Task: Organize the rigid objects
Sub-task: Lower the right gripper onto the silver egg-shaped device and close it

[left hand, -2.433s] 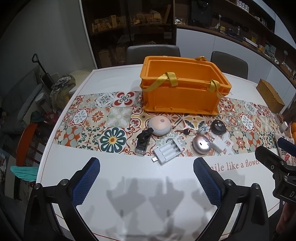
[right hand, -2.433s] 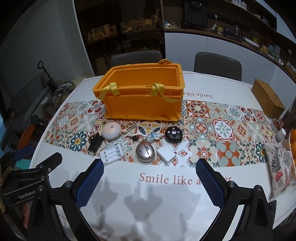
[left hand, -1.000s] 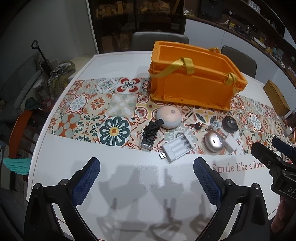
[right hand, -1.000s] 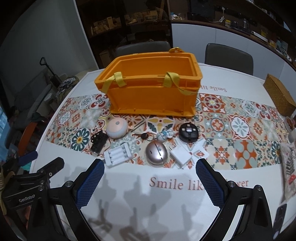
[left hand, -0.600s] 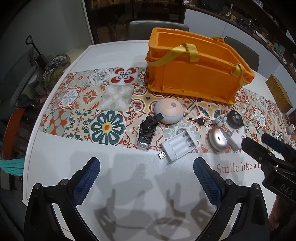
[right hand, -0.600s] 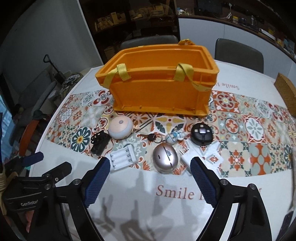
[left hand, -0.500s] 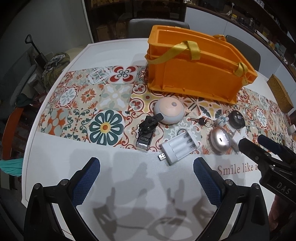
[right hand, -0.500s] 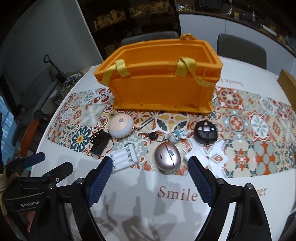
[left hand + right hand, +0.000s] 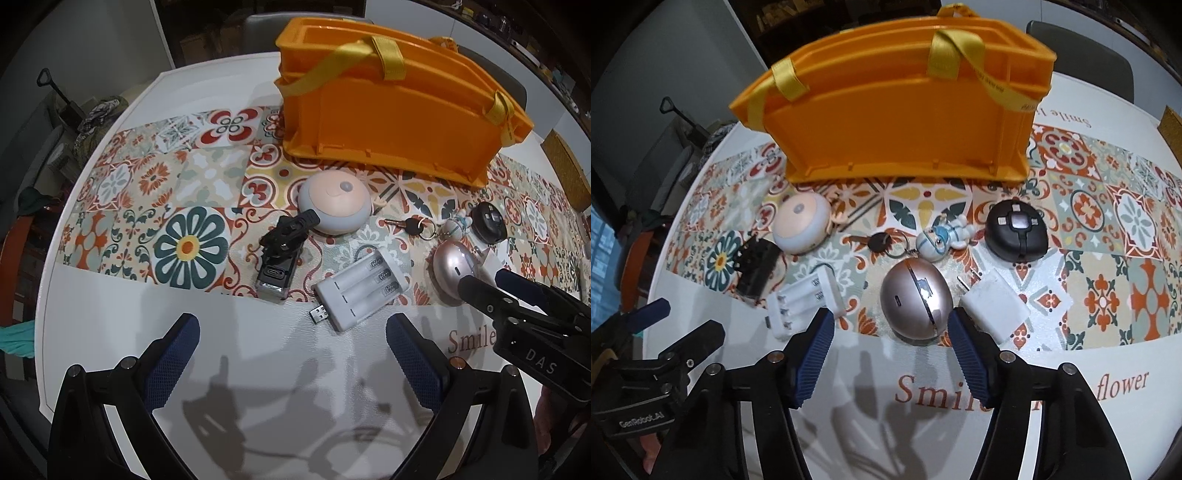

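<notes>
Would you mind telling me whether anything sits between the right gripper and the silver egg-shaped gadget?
Nothing visible does. The right gripper is open, with the silver gadget just ahead of its fingers. The white charger lies beside it on the right.

The orange crate (image 9: pixel 894 125) looks like smooth matt plastic with woven cloth straps (image 9: pixel 955 48); the egg-shaped case (image 9: pixel 916 301) has a glossy metallic sheen; the tabletop (image 9: pixel 258 350) appears faintly textured white.

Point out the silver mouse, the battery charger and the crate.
Silver mouse (image 9: pixel 916 297), right wrist view, top of its shell.
Battery charger (image 9: pixel 364 291), left wrist view, middle battery slot.
Crate (image 9: pixel 886 125), right wrist view, near side wall.
</notes>
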The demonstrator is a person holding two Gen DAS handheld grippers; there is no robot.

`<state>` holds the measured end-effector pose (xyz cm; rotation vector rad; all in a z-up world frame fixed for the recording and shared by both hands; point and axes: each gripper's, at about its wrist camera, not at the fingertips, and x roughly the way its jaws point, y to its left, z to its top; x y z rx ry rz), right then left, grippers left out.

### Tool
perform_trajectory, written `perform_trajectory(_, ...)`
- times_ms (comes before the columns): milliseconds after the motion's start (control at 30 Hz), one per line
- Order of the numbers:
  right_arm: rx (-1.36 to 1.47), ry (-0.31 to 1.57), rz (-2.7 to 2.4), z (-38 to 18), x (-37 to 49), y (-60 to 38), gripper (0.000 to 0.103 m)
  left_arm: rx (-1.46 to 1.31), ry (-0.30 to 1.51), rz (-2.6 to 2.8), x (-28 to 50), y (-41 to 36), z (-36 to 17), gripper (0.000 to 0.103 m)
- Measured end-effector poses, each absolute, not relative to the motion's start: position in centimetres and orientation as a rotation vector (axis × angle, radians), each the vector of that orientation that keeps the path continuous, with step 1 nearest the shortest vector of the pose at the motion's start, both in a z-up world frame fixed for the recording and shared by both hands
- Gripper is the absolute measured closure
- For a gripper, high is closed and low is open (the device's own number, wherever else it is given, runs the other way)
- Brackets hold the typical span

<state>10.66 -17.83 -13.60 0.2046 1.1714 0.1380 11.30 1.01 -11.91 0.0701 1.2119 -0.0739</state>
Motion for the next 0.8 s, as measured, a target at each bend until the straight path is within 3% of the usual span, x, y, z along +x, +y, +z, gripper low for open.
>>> perform_trajectory(800,0.118,1.219,0.117,-16.7,13.8,-17.1,0.039,0.066,1.272,-0.079,13.1,0.6,-14.5,0.0)
